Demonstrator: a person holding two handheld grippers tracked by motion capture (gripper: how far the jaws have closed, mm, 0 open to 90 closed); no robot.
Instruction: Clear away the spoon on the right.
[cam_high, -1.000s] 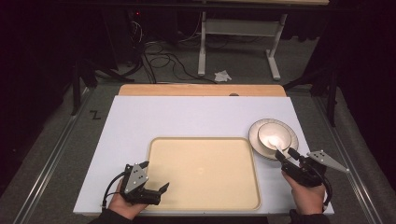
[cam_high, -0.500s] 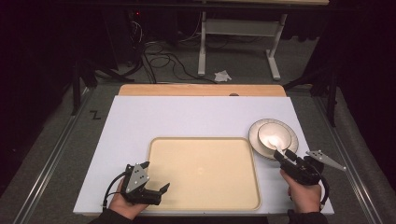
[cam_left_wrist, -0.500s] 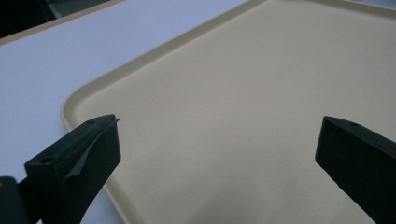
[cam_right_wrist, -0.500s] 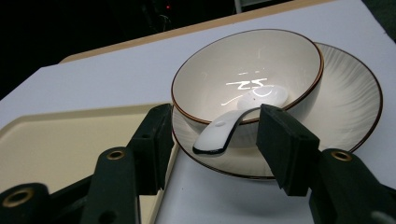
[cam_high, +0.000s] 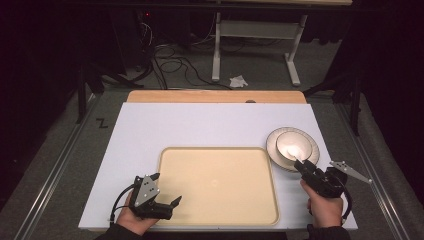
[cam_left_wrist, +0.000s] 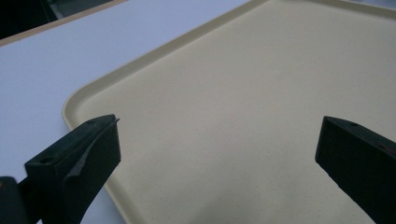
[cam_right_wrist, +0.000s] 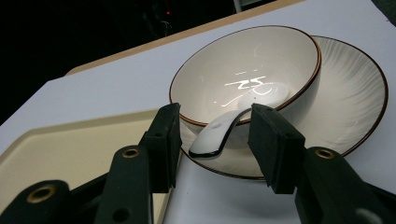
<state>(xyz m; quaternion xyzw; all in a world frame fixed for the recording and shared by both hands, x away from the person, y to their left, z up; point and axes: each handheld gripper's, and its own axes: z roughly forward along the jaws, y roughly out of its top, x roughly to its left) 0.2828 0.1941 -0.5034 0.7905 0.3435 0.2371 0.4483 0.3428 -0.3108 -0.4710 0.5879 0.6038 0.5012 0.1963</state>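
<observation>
A cream bowl (cam_right_wrist: 243, 74) with a dark rim stands on a ribbed plate (cam_right_wrist: 355, 93), at the table's right (cam_high: 292, 145). A white spoon (cam_right_wrist: 219, 133) lies in the bowl, its handle hanging over the near rim. My right gripper (cam_right_wrist: 212, 135) is open, one jaw on each side of that handle and neither touching it; it sits just short of the plate (cam_high: 303, 166). A beige tray (cam_high: 217, 185) lies mid-table. My left gripper (cam_high: 167, 189) is open and holds nothing over the tray's near left corner (cam_left_wrist: 84, 98).
The white tabletop (cam_high: 200, 125) has bare room behind and left of the tray. A wooden strip (cam_high: 215, 96) runs along its far edge. Beyond it are cables, a crumpled paper (cam_high: 238, 80) and a table frame on the floor.
My right gripper has moved forward and slightly left, bringing its jaws up to the spoon handle at the bowl. The left gripper has stayed put.
</observation>
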